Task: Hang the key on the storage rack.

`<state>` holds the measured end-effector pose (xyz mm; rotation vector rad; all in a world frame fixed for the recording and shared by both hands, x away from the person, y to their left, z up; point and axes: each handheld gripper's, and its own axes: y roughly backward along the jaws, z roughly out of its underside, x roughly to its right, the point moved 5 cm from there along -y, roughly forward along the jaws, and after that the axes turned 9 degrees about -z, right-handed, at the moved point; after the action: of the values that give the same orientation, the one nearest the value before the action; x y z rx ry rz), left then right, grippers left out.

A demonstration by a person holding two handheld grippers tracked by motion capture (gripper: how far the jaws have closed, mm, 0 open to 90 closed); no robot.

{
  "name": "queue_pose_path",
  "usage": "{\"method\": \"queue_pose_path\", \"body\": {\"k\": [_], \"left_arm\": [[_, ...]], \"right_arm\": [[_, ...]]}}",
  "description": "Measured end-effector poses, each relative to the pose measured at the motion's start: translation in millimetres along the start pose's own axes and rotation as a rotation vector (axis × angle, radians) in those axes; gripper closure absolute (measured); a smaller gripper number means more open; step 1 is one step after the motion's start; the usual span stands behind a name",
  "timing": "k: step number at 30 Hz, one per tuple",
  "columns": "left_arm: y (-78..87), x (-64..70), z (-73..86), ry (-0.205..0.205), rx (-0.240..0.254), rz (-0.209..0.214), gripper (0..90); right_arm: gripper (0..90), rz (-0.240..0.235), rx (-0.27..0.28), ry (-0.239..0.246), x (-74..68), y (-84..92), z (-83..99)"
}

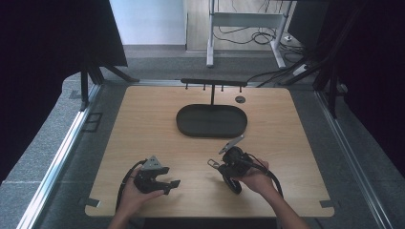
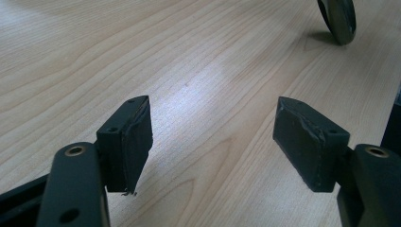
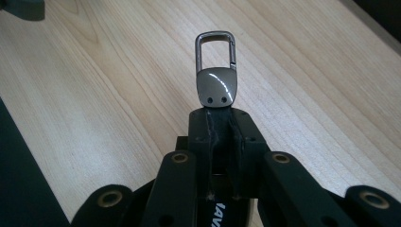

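A black strap ends in a dark metal snap clasp (image 3: 216, 85). My right gripper (image 3: 222, 118) is shut on the strap just behind that clasp, which sticks out past the fingertips. In the high view the right gripper (image 1: 217, 164) is held a little above the table's near right part, with the clasp (image 1: 212, 163) pointing left. My left gripper (image 1: 173, 185) rests low at the near left, its jaws wide apart. The left gripper (image 2: 213, 142) has only bare wood between its pads.
A black oval tray (image 1: 210, 135) sits at the middle of the wooden table (image 1: 143, 124), with a thin post and a crossbar of small hooks (image 1: 213, 82) behind it. A small round disc (image 1: 240, 99) lies near the far edge. A dark rounded thing (image 2: 338, 19) stands ahead of the left gripper.
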<state>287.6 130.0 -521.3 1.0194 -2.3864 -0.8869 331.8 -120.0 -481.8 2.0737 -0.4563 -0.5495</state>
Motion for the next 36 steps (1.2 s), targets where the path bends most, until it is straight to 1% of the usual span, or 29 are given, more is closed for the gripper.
{"method": "queue_pose_path", "body": {"k": [3,8,18,26,28,36], "left_arm": [[-0.1,-0.3,0.0,0.002,0.001,-0.001,29.8],[-0.4,0.2,0.1,0.000,0.000,0.000,29.7],[-2.3,0.7,1.0,-0.001,-0.007,0.000,29.7],[-3.1,0.3,1.2,-0.004,-0.009,-0.001,29.7],[-3.4,0.2,1.3,-0.003,-0.008,-0.001,29.7],[-3.5,0.2,1.4,-0.003,-0.009,-0.001,29.8]], "right_arm": [[80.8,-0.001,0.019,-0.006,-0.3,2.7,-0.6],[80.8,-0.009,0.044,0.005,-4.4,6.3,-3.2],[80.8,-0.024,0.112,0.004,-8.5,15.3,-7.5],[80.8,-0.020,0.183,-0.005,-6.2,26.9,-9.6],[80.8,-0.017,0.203,0.000,-5.8,29.5,-10.2],[80.8,-0.004,0.229,-0.012,-2.1,37.0,-9.2]]}}
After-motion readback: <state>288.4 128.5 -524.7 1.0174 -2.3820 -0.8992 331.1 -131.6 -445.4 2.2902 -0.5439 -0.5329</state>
